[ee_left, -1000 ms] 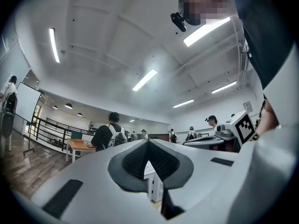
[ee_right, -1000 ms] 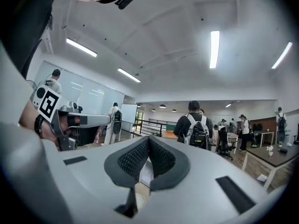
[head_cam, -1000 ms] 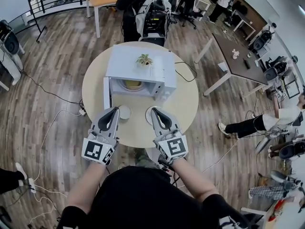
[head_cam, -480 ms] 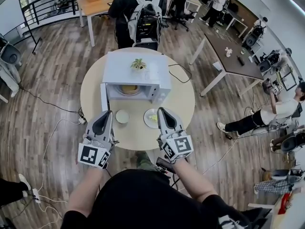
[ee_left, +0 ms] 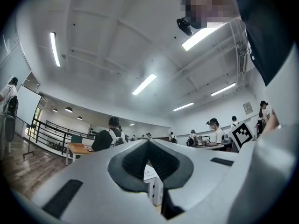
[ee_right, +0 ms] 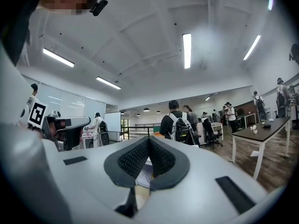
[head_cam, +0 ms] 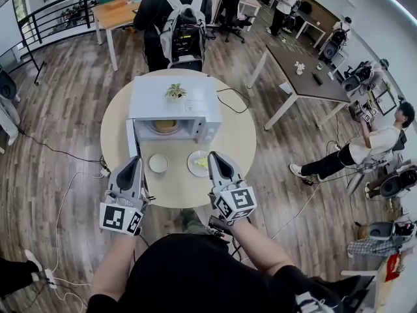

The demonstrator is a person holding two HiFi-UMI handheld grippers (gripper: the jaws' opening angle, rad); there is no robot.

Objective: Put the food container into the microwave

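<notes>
A white microwave [head_cam: 171, 104] stands on the round table [head_cam: 242, 142], with its door [head_cam: 131, 148] swung open to the left. Something round and yellowish [head_cam: 165, 126] shows inside the cavity. In front of it sit a small white round container [head_cam: 158, 163] and a white plate with greenish food [head_cam: 197, 163]. My left gripper [head_cam: 136, 161] hangs shut and empty over the table's near left edge. My right gripper [head_cam: 212, 156] is shut and empty just right of the plate. In the gripper views the left gripper [ee_left: 148, 142] and the right gripper [ee_right: 149, 139] point up and forward, pads together.
A small potted plant [head_cam: 174, 92] stands on the microwave, and a cable [head_cam: 229, 101] trails off the table's back right. A person with a backpack [head_cam: 177, 26] stands just behind the table. A dark table [head_cam: 305, 75] is at the right, and cables [head_cam: 65, 155] lie on the floor at the left.
Both grippers have drawn back toward the table's near edge and stayed shut. The view has shifted, so the table now sits further left and up.
</notes>
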